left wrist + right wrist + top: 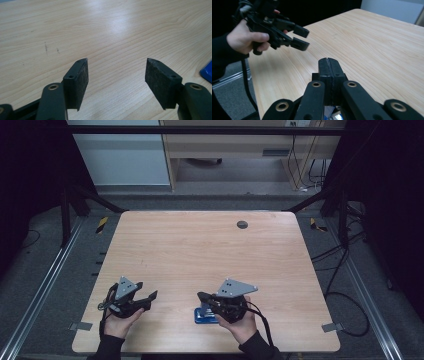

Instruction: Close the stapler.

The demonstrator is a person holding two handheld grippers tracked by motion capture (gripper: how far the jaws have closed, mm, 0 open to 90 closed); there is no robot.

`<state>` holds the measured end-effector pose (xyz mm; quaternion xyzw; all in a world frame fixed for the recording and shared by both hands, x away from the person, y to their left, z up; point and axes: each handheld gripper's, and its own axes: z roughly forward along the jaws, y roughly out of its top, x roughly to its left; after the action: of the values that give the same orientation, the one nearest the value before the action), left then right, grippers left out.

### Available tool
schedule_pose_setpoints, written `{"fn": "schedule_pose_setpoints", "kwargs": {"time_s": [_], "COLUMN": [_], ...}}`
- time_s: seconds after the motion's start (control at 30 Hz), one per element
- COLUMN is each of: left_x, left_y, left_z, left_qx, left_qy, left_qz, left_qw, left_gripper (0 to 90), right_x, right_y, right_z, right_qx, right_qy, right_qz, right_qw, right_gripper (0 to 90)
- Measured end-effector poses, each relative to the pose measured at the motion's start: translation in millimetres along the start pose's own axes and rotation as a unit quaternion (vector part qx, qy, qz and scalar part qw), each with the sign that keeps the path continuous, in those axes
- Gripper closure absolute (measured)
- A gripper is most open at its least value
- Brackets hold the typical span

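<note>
My left gripper (149,300) hovers low over the front left of the wooden table (200,250), held in a hand. In the left gripper view its jaws (116,80) stand wide apart with only bare wood between them. My right gripper (201,296) is near the front middle and points left toward the other gripper. Its two pads (328,61) are pressed flat together with nothing between them. A flat blue object (202,316) lies on the table right under the right gripper, and a corner of it (207,72) shows in the left gripper view. The right gripper view shows the left gripper (298,37) open.
A small dark round grommet (242,224) sits in the tabletop near the far edge. Metal frame rails (45,280) run along both sides of the table, and cables (345,295) lie on the floor to the right.
</note>
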<state>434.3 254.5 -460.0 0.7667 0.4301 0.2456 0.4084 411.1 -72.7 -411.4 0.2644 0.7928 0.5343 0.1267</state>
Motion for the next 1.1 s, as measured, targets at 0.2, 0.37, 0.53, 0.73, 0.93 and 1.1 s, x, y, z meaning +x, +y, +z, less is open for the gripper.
{"fn": "schedule_pose_setpoints", "kwargs": {"time_s": [0.2, 0.37, 0.53, 0.73, 0.93, 1.1], "left_x": [0.3, 0.2, 0.2, 0.0, -0.1, -0.3], "left_y": [0.0, 0.0, -0.1, 0.0, -0.1, -0.2], "left_z": [-0.3, 0.0, -0.2, -0.5, -0.5, -0.7], "left_qx": [-0.001, 0.0, -0.001, -0.002, -0.001, -0.002], "left_qy": [0.0, 0.0, 0.0, 0.0, -0.001, -0.002], "left_qz": [-0.002, 0.001, -0.002, -0.002, -0.002, -0.002], "left_qw": [1.0, 1.0, 1.0, 1.0, 1.0, 1.0], "left_gripper": [35.3, 35.1, 35.0, 34.9, 34.8, 34.8], "right_x": [-9.8, -17.6, -24.5, -31.5, -37.7, -41.7], "right_y": [-9.9, -19.5, -27.8, -37.7, -47.7, -53.6], "right_z": [-9.7, -16.8, -22.6, -28.5, -33.2, -35.4], "right_qx": [0.004, 0.011, 0.021, 0.034, 0.048, 0.058], "right_qy": [-0.011, -0.02, -0.029, -0.039, -0.044, -0.048], "right_qz": [0.01, 0.02, 0.023, 0.029, 0.035, 0.037], "right_qw": [0.9999, 0.9995, 0.9991, 0.9982, 0.9973, 0.9965], "right_gripper": [90.0, 90.0, 90.0, 90.0, 90.0, 90.0]}}
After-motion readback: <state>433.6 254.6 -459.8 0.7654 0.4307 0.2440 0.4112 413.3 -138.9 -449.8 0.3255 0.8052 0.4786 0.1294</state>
